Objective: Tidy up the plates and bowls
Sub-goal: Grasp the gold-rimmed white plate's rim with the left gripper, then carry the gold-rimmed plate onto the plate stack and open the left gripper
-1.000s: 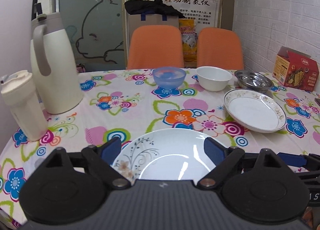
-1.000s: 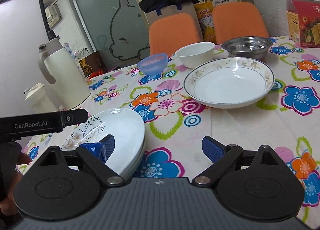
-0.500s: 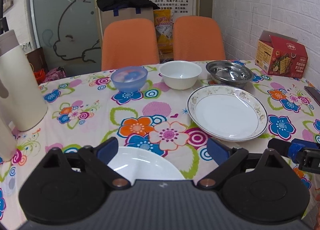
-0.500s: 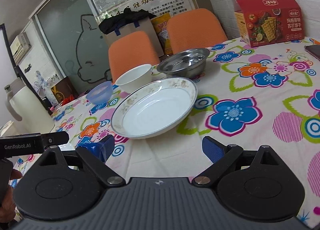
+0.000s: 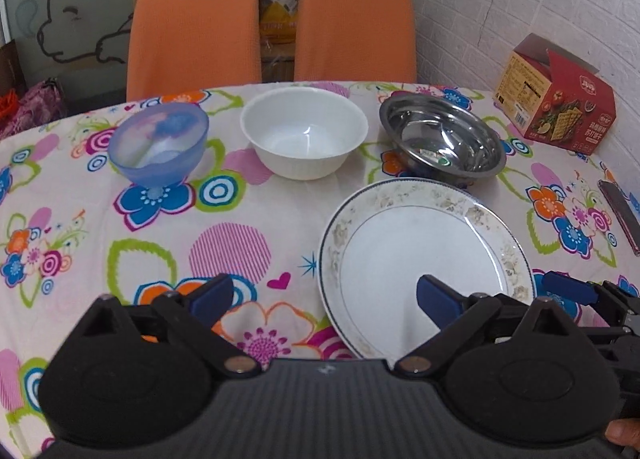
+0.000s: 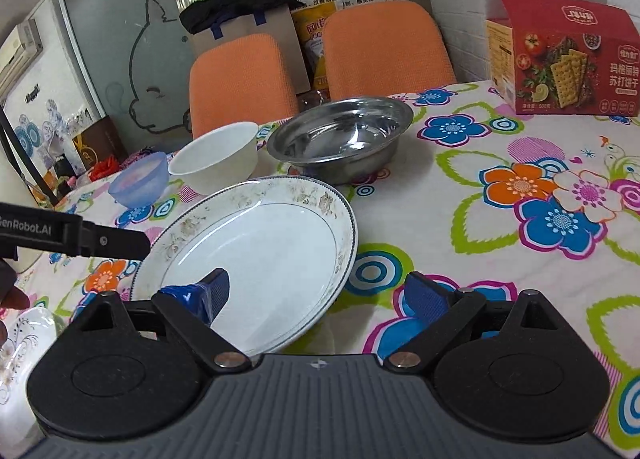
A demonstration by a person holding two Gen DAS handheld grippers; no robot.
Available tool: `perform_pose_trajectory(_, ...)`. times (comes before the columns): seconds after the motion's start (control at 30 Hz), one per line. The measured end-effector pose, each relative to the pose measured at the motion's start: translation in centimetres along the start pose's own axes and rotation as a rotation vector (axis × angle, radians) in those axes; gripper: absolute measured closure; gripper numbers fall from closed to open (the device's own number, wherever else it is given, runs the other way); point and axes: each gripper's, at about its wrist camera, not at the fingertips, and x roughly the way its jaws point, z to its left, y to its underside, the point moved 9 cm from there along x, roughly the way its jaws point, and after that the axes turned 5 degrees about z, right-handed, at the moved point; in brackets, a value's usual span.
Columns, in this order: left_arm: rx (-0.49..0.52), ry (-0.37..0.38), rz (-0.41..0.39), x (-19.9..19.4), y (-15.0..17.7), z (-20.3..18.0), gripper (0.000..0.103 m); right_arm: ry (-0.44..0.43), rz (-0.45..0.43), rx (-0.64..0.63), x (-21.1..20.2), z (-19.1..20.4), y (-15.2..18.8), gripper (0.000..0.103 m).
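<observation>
A wide shallow plate (image 5: 424,255) with a faded floral band and a thin dark line round its rim lies flat at lower right of the left wrist view, empty. Above it, across the upper middle of the frame, three empty bowls stand upright in a row: a translucent blue bowl (image 5: 159,143) at left, a white bowl (image 5: 304,131) in the middle, a shiny steel bowl (image 5: 440,139) at right, just beside the plate's far rim. A second white plate (image 6: 24,343) with grey scrollwork shows at the lower left edge of the right wrist view.
</observation>
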Motion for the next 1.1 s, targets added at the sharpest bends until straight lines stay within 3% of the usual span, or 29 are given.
perform_pose_trajectory(0.13, 0.004, 0.023, 0.072, 3.1, -0.6, -0.8, 0.006, 0.022, 0.046, -0.027, 1.9, 0.2, -0.4, 0.021)
perform_pose_trajectory(0.33, -0.003, 0.041, 0.106, 5.0, -0.4, -1.3, 0.006, 0.089, 0.073, -0.165, 3.0, 1.4, -0.2, 0.020)
perform_pose_trajectory(0.4, 0.008, 0.022, 0.096, 5.2, -0.4, -1.4, 0.006, 0.075, 0.065, -0.175, 3.1, 1.9, -0.2, 0.019)
perform_pose_trajectory(0.43, 0.018, 0.013, 0.094, 5.2, -0.4, -1.5, 0.008, 0.072, 0.064, -0.177, 3.2, 2.1, -0.1, 0.019)
perform_pose_trajectory(0.5, 0.049, -0.021, 0.077, 5.1, -0.5, -1.8, 0.021, 0.058, 0.068, -0.190, 3.4, 2.8, 0.0, 0.019)
perform_pose_trajectory(0.57, 0.062, 0.018, 0.077, 4.8, -0.6, -2.5, 0.044, 0.062, 0.069, -0.192, 3.6, 3.6, 0.1, 0.018)
perform_pose_trajectory(0.83, 0.053, 0.010, 0.039, 3.4, -1.0, -2.8, 0.053, 0.060, 0.023, -0.154, 2.6, 4.1, -0.5, 0.018)
perform_pose_trajectory(1.1, 0.034, 0.020, -0.005, 0.1, -0.5, -2.4, 0.053, 0.042, -0.025, -0.149, 0.1, 5.5, -1.0, 0.018)
